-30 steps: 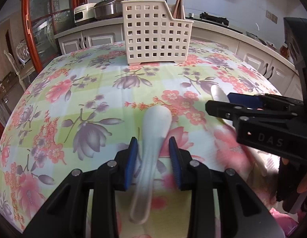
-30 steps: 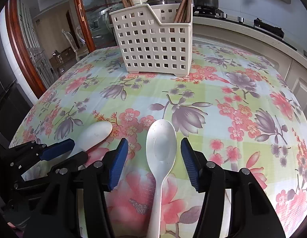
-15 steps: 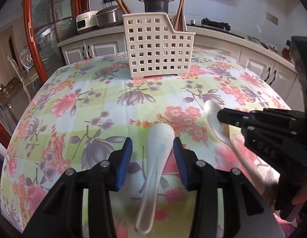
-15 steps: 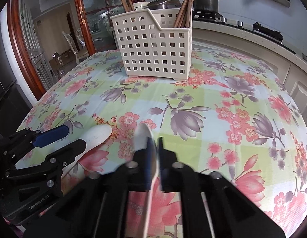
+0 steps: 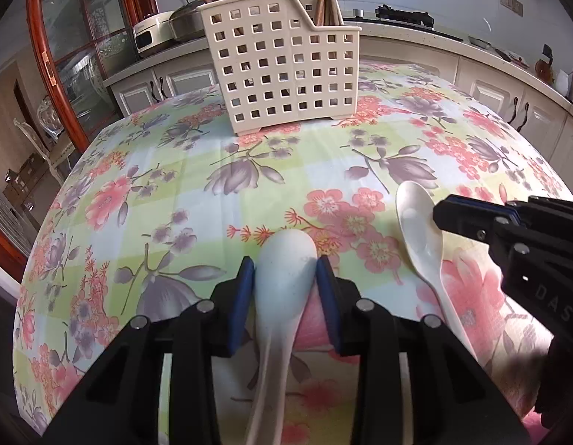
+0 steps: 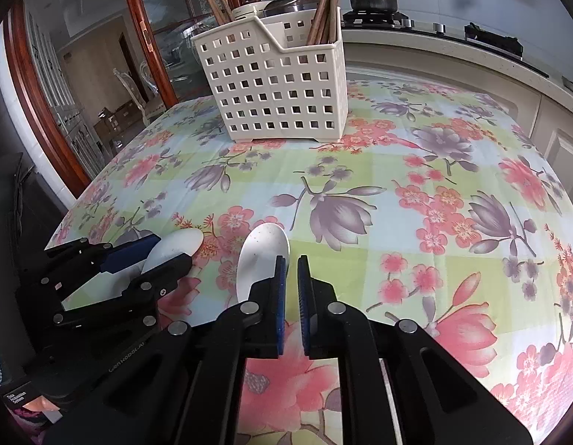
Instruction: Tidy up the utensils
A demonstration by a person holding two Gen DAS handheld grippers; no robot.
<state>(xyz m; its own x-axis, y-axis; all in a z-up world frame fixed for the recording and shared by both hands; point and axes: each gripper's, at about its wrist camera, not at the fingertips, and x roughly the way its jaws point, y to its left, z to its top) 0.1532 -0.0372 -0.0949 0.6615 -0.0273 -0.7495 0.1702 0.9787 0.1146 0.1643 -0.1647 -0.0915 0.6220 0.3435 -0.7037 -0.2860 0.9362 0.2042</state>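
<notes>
Spoons, two white ones, lie side by side on the flowered tablecloth (image 5: 175, 170). Left spoon (image 5: 282, 270) sits bowl-down between the left gripper (image 5: 285, 278), whose blue pads are closing right against the bowl's sides. Right spoon (image 6: 262, 259) lies tilted beside the right gripper (image 6: 291, 278), whose jaws, nearly together, are parting with only a thin gap and no spoon between them. Farther back stands the cream basket (image 6: 271, 92) holding wooden chopsticks (image 6: 325, 3).

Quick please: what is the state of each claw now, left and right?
Left claw: closing, its pads pressing the bowl of a white spoon.
Right claw: nearly shut and opening slightly; the other white spoon lies beside it, not gripped.
</notes>
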